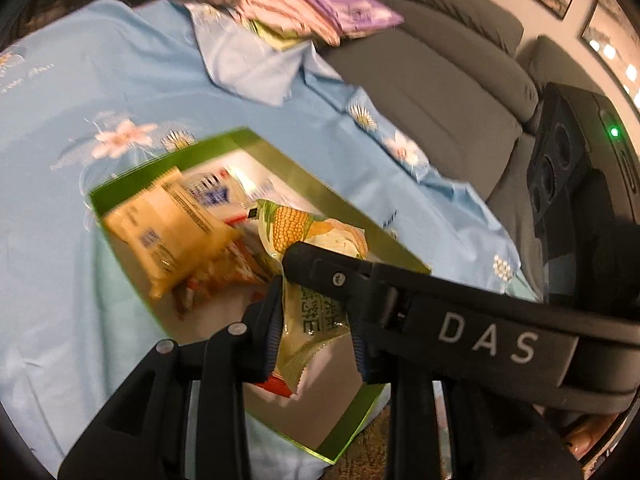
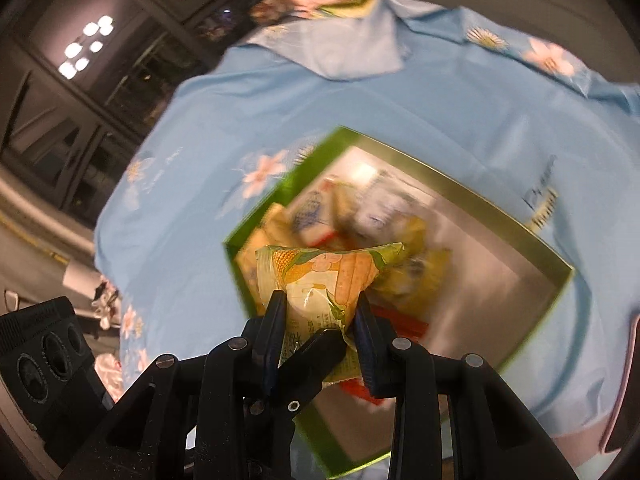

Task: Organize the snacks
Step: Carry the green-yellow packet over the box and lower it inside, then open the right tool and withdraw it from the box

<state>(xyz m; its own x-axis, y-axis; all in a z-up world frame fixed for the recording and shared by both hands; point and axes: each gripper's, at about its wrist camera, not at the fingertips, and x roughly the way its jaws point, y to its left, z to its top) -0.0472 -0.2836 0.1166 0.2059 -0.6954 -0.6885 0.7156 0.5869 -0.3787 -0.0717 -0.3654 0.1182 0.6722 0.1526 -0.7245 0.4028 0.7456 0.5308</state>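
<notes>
While a pale green foil snack packet printed with a corn cob (image 1: 304, 264) is held above a shallow green-rimmed tin box (image 1: 168, 148), both grippers are seen closed around it from opposite sides. The left gripper (image 1: 316, 328) is pictured with its ribbed fingers (image 1: 270, 332) pressed against the packet's lower sealed end, the foil crumpled between them. From the right wrist view, the right gripper (image 2: 320, 316) is shown clamped on the same packet (image 2: 320, 272), whose printed corn face is turned toward the lens, and one black finger of the left gripper is seen crossing below it. The right gripper's black arm, lettered "DAS" (image 1: 488, 340), is stretched across the left view from the right edge.

Inside the tin box (image 2: 520, 232), several other wrappers are piled toward one corner, among them a yellow-orange snack bag (image 1: 172, 228) and a white packet with blue print (image 1: 216, 192); details are lost to motion blur. The box is set on a light blue cloth with pink and white flower prints (image 1: 100, 80), by which the desk is covered. At the cloth's far edge a heap of pink and purple sachets (image 1: 316, 8) is visible, and a grey upholstered sofa (image 1: 440, 80) is seen beside the desk.
</notes>
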